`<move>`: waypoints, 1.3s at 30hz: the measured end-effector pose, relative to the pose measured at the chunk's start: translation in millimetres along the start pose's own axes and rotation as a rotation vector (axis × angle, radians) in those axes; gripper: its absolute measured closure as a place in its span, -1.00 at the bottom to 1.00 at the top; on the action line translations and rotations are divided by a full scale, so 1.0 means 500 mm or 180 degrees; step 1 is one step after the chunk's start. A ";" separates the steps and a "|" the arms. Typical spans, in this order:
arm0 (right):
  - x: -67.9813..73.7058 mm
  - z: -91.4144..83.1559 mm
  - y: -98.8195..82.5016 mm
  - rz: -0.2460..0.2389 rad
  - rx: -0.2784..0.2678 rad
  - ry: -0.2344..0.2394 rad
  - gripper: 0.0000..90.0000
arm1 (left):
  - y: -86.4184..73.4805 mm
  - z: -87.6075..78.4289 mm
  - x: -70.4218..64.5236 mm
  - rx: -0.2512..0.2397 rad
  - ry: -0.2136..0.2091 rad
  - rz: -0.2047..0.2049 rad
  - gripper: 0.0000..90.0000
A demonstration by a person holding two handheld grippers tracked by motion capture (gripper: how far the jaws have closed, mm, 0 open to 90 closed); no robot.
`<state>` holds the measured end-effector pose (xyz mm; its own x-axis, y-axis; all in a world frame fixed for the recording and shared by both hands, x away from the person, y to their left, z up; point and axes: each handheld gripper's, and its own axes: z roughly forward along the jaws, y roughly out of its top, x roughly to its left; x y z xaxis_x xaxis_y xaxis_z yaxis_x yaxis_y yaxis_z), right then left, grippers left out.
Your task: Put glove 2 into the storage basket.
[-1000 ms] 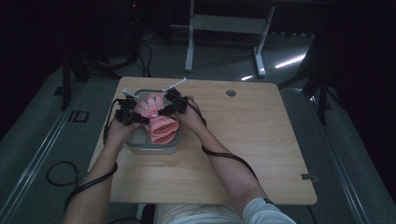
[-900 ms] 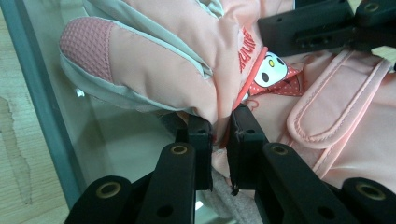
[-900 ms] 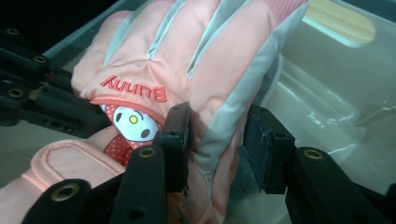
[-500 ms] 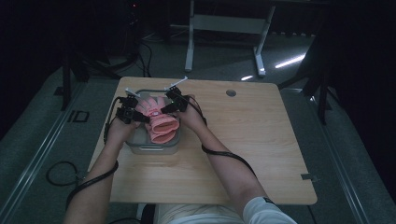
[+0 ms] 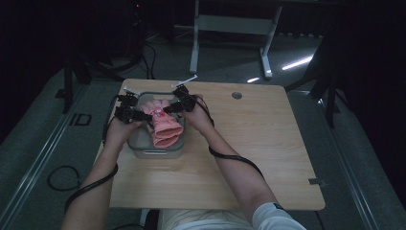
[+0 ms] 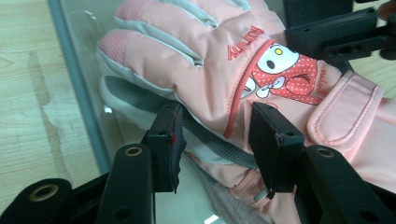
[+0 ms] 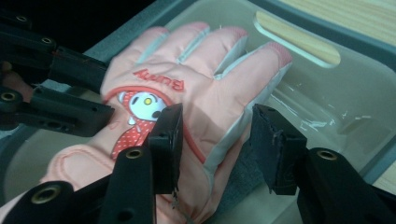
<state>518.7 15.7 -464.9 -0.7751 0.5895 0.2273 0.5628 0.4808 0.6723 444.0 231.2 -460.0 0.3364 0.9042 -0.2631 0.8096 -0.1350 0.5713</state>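
Observation:
A pink padded glove (image 5: 165,123) with a cartoon patch lies in a clear plastic container (image 5: 143,147) on the wooden table. My left gripper (image 5: 142,115) is at the glove's left side. Its jaws (image 6: 217,140) have just been opening and now stand either side of the glove's (image 6: 196,51) grey-trimmed edge without pressing it. From the right, my right gripper (image 5: 168,109) reaches over the glove. Its jaws (image 7: 217,144) have also just been opening; they straddle the glove's (image 7: 205,88) side, loose on it.
The container's wall (image 7: 327,107) has a slot handle and lies close behind the glove's fingertips. The table (image 5: 249,143) spreads to the right, with a round cable hole (image 5: 236,95). Cables trail from both grippers along the forearms. The floor around is dark.
Both hands and the glove stay nearly where they were over the container. The high view is too small to show the jaws' spread changing.

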 end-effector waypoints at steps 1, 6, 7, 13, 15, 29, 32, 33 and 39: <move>0.001 -0.005 0.001 0.0010 -0.0025 0.0010 0.18 | -0.001 -0.003 0.001 -0.0031 0.0004 -0.0012 0.16; 0.010 -0.019 0.005 -0.0046 -0.0071 0.0046 0.13 | 0.002 -0.032 -0.009 -0.0183 0.0002 0.0026 0.07; 0.013 -0.021 0.006 -0.0055 -0.0080 0.0044 0.12 | 0.003 -0.034 -0.013 -0.0201 0.0009 0.0040 0.07; 0.016 -0.039 0.004 -0.0112 -0.0129 0.0018 0.10 | 0.005 -0.055 -0.038 -0.0335 -0.0024 0.0127 0.05; 0.013 -0.054 0.001 -0.0115 -0.0167 0.0018 0.07 | 0.003 -0.062 -0.045 -0.0390 -0.0068 0.0134 0.03; -0.015 -0.173 -0.041 -0.0185 -0.0490 0.0125 -0.57 | 0.000 -0.058 -0.161 -0.0603 -0.0244 0.0639 -0.82; -0.020 -0.187 -0.050 -0.0209 -0.0512 0.0114 -0.59 | 0.000 -0.055 -0.178 -0.0699 -0.0289 0.0702 -0.97; -0.029 -0.203 -0.064 -0.0244 -0.0513 0.0064 -0.61 | -0.003 -0.052 -0.199 -0.0768 -0.0283 0.0797 -0.97; -0.048 -0.228 -0.098 -0.0276 -0.0532 0.0019 -0.66 | -0.013 -0.040 -0.260 -0.0885 -0.0457 0.1061 -0.97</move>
<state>477.1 -96.2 -422.9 -0.8205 0.5466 0.1673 0.4388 0.4148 0.7971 385.4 122.4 -414.0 0.6359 0.7618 -0.1235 0.4926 -0.2774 0.8249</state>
